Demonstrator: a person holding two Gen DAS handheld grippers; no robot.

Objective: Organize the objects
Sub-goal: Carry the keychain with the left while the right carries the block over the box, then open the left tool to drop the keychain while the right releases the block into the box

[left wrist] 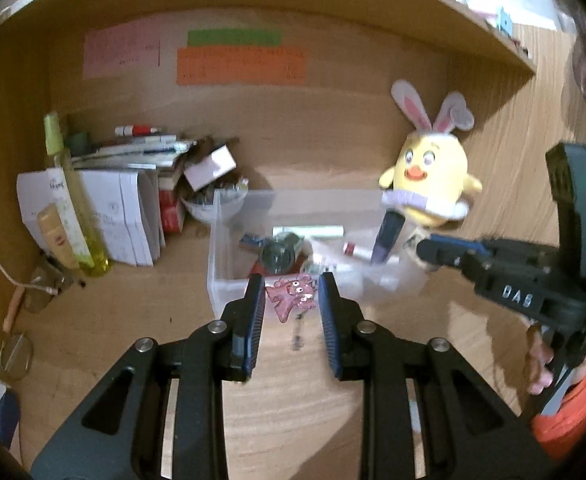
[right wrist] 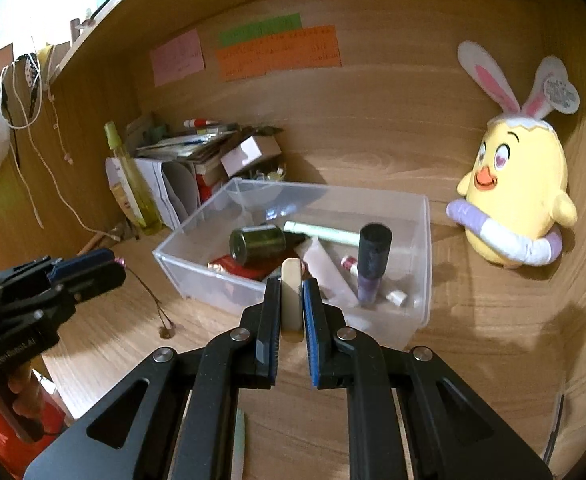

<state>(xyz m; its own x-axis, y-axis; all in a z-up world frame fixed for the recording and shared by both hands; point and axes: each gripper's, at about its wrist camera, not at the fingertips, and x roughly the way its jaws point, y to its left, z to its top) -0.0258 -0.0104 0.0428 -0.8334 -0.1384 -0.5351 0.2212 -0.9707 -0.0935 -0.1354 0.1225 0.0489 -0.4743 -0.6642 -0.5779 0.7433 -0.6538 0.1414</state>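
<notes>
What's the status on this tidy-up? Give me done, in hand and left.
Done: the clear bin already holds a green jar, tubes and a dark bottle. In hand: the left gripper carries a pink charm, the right gripper is shut on a beige stick, both near the bin. Left: dropping both in; a pale strip lies on the desk.
</notes>
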